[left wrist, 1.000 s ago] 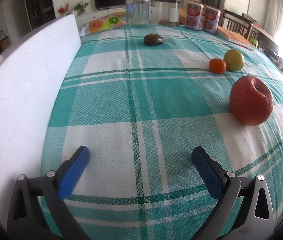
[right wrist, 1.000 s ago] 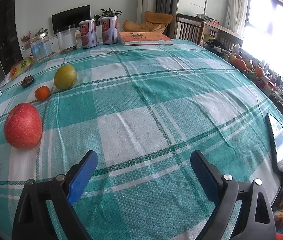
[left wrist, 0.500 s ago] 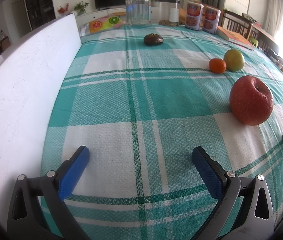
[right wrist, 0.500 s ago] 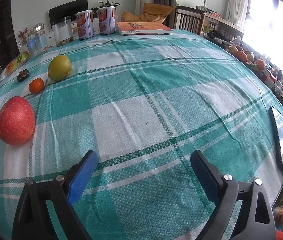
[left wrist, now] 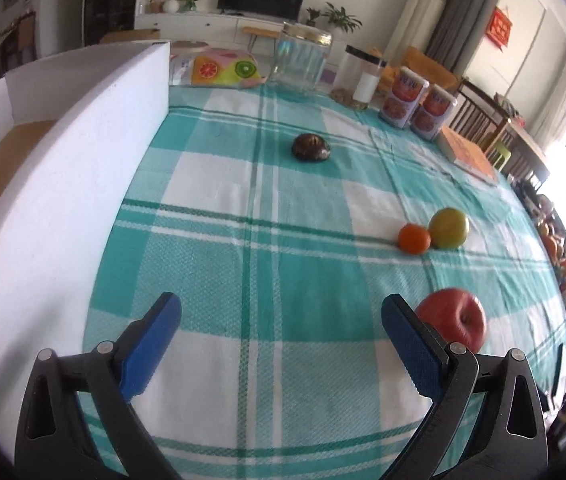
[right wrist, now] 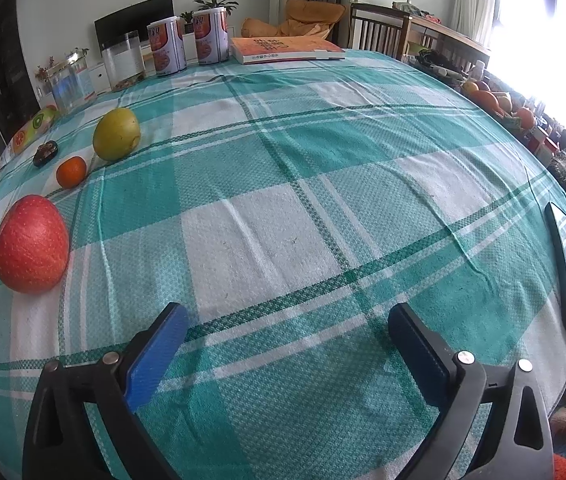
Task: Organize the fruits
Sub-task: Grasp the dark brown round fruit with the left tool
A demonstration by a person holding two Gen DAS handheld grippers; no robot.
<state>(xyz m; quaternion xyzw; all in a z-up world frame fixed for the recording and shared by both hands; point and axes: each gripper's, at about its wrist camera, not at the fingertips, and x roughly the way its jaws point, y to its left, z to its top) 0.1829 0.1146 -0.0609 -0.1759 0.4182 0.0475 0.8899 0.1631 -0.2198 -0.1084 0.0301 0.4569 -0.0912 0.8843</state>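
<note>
Both grippers hover spread and empty above the cloth. The left gripper [left wrist: 281, 312] is nearer the fruit: the apple [left wrist: 453, 320] sits just beyond its right finger, stem up. Farther off lie the orange [left wrist: 414, 239], touching the pear [left wrist: 448, 228]. The white box [left wrist: 83, 184] stands left, its contents hidden. The right gripper [right wrist: 287, 322] has the apple well to its left.

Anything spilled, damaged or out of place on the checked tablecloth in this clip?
Nothing spilled or broken. One oddity: the dark brown wrinkled fruit sits alone near the white box wall, apart from the red apple, small orange tangerine and yellow-green round fruit. Both grippers are open and empty.
</note>
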